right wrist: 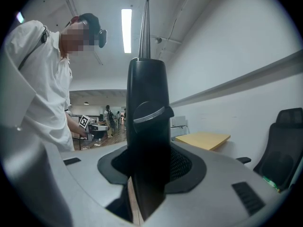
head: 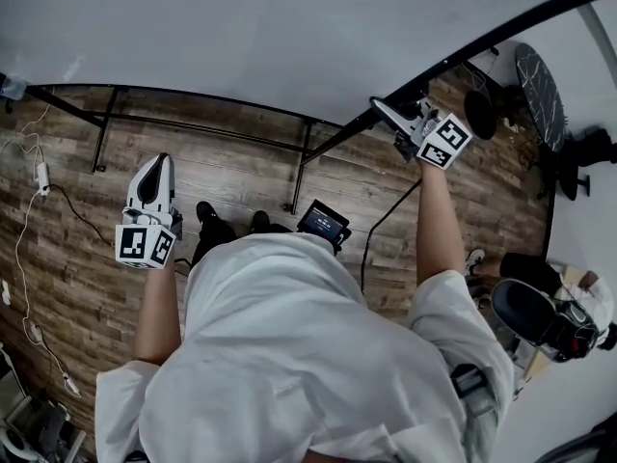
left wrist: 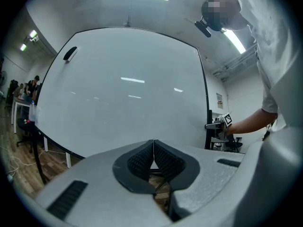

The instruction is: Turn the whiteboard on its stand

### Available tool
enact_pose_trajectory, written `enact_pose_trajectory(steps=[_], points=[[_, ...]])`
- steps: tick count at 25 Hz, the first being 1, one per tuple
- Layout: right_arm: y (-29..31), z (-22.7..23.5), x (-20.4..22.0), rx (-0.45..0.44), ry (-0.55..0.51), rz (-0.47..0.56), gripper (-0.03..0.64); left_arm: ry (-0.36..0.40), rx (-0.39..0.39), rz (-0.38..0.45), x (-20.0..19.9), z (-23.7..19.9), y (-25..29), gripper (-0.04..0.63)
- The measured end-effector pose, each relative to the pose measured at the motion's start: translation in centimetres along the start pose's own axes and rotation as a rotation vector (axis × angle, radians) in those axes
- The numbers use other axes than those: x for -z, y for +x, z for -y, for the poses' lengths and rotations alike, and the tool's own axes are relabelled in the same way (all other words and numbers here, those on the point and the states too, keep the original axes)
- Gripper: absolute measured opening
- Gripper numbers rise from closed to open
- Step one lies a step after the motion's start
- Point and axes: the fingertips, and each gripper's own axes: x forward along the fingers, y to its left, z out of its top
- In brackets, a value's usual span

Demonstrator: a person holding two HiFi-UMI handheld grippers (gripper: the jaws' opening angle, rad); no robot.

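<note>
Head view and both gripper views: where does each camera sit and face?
Head view: on the person's head, facing steeply down at the large white whiteboard and wooden floor; white shirt, forearms show.
Left gripper view: on the shut, empty left hand-held gripper, facing the whiteboard; shirt at right.
Right gripper view: on the right hand-held gripper, clamped on the board's black frame edge; shirt at left.
Shared: each gripper view shows the other gripper.

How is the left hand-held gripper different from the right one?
The left hand-held gripper is shut on nothing; the right hand-held gripper is clamped on the black frame of the whiteboard. The left one is held off the whiteboard, over the floor; the right one is at its edge. Both carry a marker cube.
</note>
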Motion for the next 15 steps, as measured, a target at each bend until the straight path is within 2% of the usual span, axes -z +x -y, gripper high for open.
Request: enact_pose_trajectory(steps=[15], points=[[-3.4,1.0,0.5,0.034,0.024,-0.013,0.161,-0.013,0.055,-0.012,0.5,1.1,1.6,0.008]])
